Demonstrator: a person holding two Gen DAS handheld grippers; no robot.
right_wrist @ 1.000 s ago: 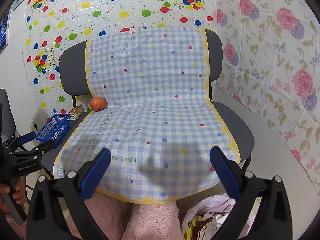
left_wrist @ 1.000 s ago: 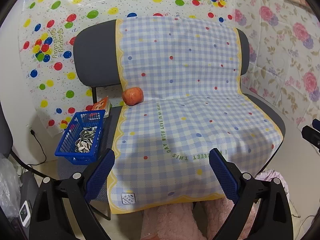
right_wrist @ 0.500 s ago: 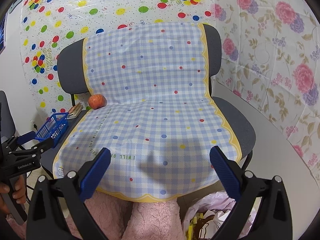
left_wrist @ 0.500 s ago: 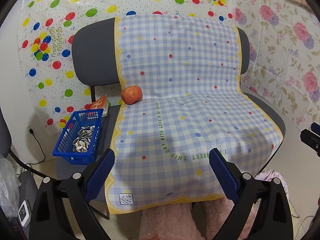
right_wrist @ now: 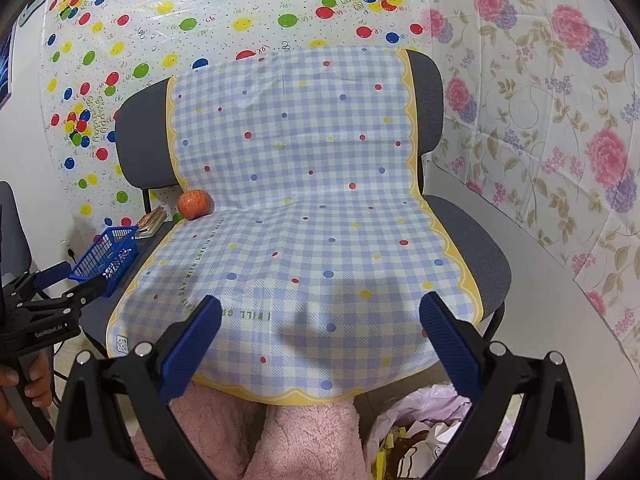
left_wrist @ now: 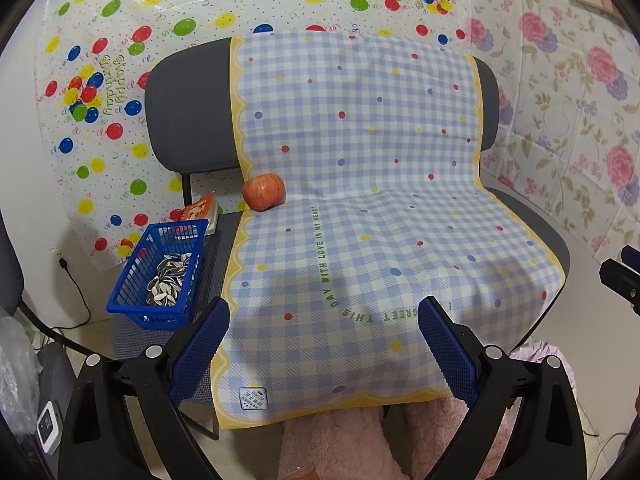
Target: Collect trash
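Holding both grippers in front of the chair (left_wrist: 188, 120), the person has nothing between the jaws yet: the left gripper (left_wrist: 323, 344) has its jaws spread wide and empty, and the right gripper (right_wrist: 320, 340) also.

What looks like the trash here is the seed shells (left_wrist: 168, 280), a loose heap inside the blue basket (left_wrist: 136, 280). The basket stands on the seat at the left edge, just beside the checked cloth (left_wrist: 360, 200). An apple (left_wrist: 264, 191) lies at the fold of the cloth, and a packet (left_wrist: 202, 210) lies behind the basket; I cannot tell if these count as trash. In the right wrist view a pink bag (right_wrist: 420, 404) with wrappers inside sits on the floor at the lower right, probably the place for the trash.

I judge the shells are very light, dry and brittle, and too small and loose to pinch one by one. It is better to take the basket itself. It seems light, of stiff plastic mesh, and a little slippery. The near rim is a good place for the left jaws, one finger inside and one outside. It must stay level when carried, or the shells will spill on the seat.
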